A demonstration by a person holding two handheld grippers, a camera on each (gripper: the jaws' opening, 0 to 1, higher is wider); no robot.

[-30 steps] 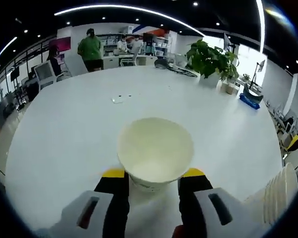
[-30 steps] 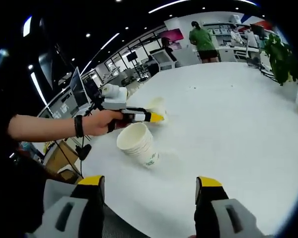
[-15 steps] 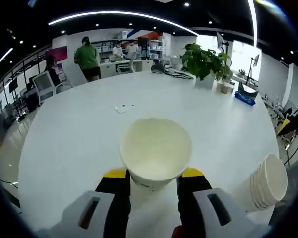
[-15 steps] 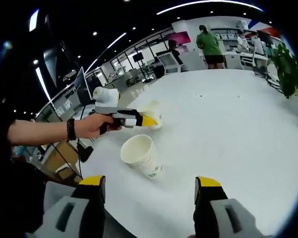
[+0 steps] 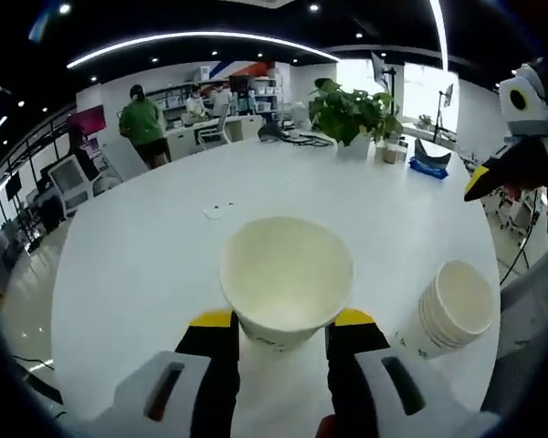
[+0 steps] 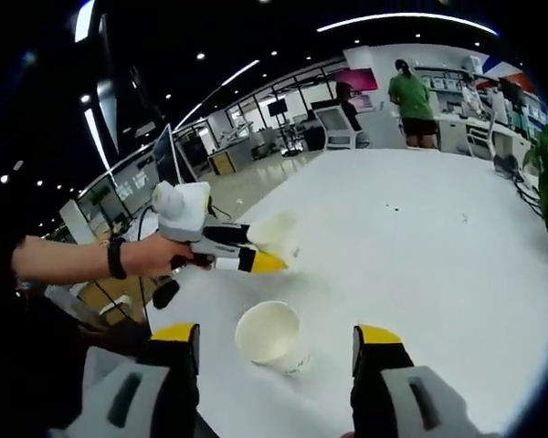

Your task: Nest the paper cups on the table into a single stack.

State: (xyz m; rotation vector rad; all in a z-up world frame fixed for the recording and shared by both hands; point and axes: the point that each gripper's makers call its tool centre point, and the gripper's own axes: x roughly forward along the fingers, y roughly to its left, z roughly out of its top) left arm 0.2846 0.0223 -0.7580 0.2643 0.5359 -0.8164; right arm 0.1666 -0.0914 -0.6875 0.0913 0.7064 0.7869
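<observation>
In the left gripper view, the left gripper (image 5: pixel 284 321), with grey plastic jaws tipped in yellow over black, is closed on the sides of a single cream paper cup (image 5: pixel 286 278), a smooth tapered cone whose round mouth faces the camera and whose inside is bare. Just right of it, near the right edge of the round glossy white table (image 5: pixel 146 265), a stack of nested cream paper cups (image 5: pixel 445 313) shows several thin rims layered one inside another. Above that stack the right gripper (image 5: pixel 521 169) enters from the right, black and yellow at its tips. Farther across the table sits a leafy green potted plant (image 5: pixel 347 109), and beyond the table stands a person in a green shirt (image 5: pixel 142 123)

In the right gripper view, the right gripper's (image 6: pixel 276 345) jaws stand wide apart with nothing between them; the stack (image 6: pixel 272 337) stands upright on the table beyond them, near the table's edge. Past it, a hand (image 6: pixel 151 257) holds the left gripper with the single cup (image 6: pixel 275 236) above the table
</observation>
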